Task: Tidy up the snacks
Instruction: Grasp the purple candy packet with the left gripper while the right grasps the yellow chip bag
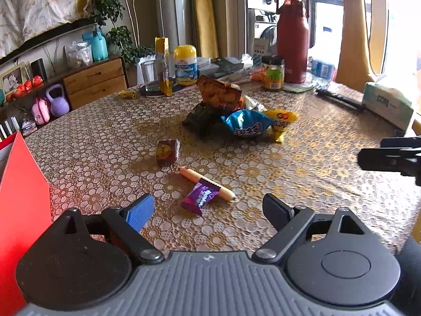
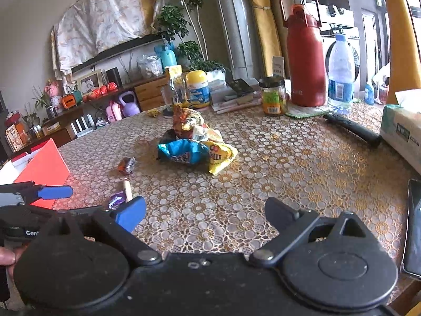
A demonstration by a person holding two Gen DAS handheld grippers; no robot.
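left gripper jaws wide over purple candy, sausage stick behind, right gripper wide, empty

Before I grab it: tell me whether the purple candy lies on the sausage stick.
Yes, the purple candy overlaps the sausage stick.

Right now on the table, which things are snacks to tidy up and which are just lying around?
Snacks to tidy:
purple candy
sausage stick
small brown packet
blue chip bag
yellow packet
orange bag

Just lying around:
red flask
water bottle
tissue pack
glass jar
phone
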